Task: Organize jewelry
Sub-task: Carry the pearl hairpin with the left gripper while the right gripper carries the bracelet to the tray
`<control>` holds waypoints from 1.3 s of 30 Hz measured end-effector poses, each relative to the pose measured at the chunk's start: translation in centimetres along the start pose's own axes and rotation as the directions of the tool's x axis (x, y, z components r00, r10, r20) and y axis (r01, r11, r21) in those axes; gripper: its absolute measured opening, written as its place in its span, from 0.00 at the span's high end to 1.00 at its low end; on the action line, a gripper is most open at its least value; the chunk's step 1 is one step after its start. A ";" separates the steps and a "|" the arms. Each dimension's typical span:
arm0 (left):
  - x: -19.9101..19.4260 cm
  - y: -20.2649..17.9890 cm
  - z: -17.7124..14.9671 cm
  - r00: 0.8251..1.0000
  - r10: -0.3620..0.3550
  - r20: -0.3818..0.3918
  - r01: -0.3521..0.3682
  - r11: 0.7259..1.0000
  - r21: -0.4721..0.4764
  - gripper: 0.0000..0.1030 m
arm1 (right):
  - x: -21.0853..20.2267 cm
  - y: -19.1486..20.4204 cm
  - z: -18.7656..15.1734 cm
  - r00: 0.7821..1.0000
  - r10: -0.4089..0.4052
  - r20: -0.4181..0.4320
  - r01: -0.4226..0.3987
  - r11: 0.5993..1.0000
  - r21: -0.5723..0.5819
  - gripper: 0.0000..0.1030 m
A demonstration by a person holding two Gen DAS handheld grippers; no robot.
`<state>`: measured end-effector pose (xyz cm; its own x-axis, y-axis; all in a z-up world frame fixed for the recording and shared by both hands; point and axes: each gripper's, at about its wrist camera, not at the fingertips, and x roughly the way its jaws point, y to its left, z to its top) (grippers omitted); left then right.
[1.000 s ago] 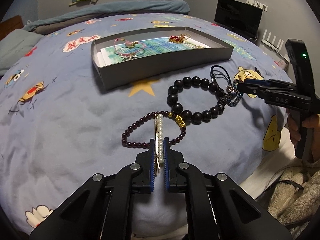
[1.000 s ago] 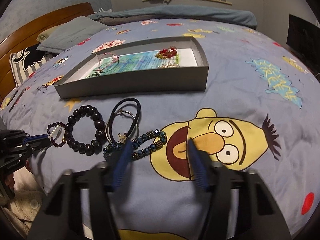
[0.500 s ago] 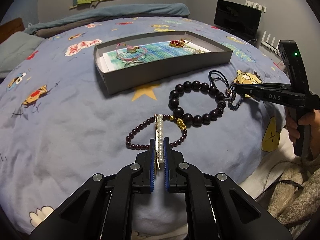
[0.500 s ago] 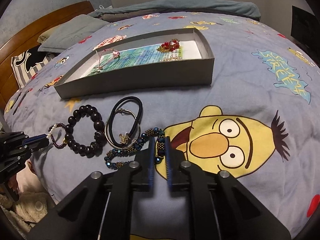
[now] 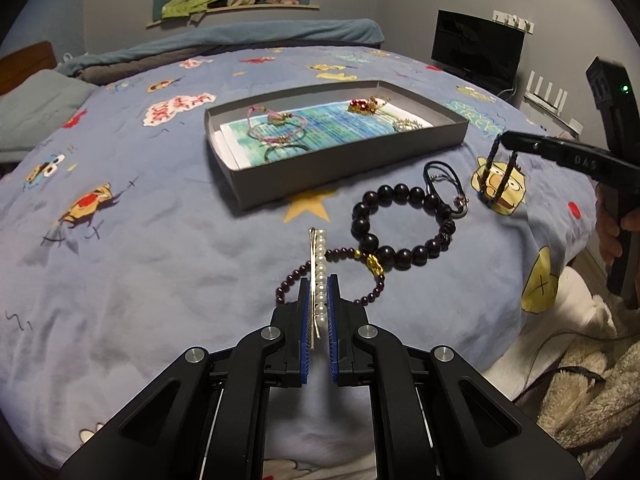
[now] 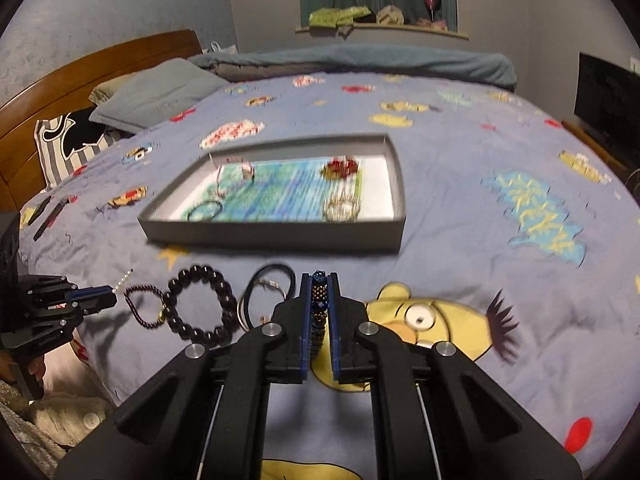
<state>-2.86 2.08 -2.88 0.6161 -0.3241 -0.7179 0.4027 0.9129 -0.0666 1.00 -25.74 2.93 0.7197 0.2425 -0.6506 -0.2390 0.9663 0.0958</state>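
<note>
Blue beaded bracelet (image 6: 319, 312) hangs pinched between the right tongs (image 6: 319, 292).

Free room and obstacles, relative to the grey tray (image 5: 348, 168). Left of it, open bedspread (image 5: 120, 264). Before its front wall, a black bead bracelet (image 5: 404, 226), a dark red bracelet (image 5: 340, 276) and black cords (image 5: 444, 184) crowd the approach. Inside, pink bracelets (image 5: 276, 128) and a red ornament (image 5: 362, 106) occupy both ends.
</note>
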 end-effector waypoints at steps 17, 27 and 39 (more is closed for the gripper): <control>-2.7 3.8 4.1 0.992 0.069 0.109 -0.063 0.996 -0.059 0.92 | -2.1 -1.0 4.6 0.992 -0.052 0.112 0.054 0.998 -0.013 0.93; -1.1 4.2 7.1 0.995 0.017 0.103 -0.011 0.998 -0.055 0.92 | 0.0 -0.3 7.3 0.991 -0.043 0.126 0.047 0.998 -0.030 0.93; 3.2 3.3 11.0 0.999 -0.025 0.047 0.027 0.999 -0.029 0.92 | 4.3 2.3 9.2 0.995 0.041 0.087 -0.038 0.998 -0.041 0.93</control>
<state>7.89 1.32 2.26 0.6366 -0.3582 -0.6829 0.3993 0.9108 -0.1054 9.51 -21.67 7.27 0.7634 0.2885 -0.5779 -0.2924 0.9521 0.0890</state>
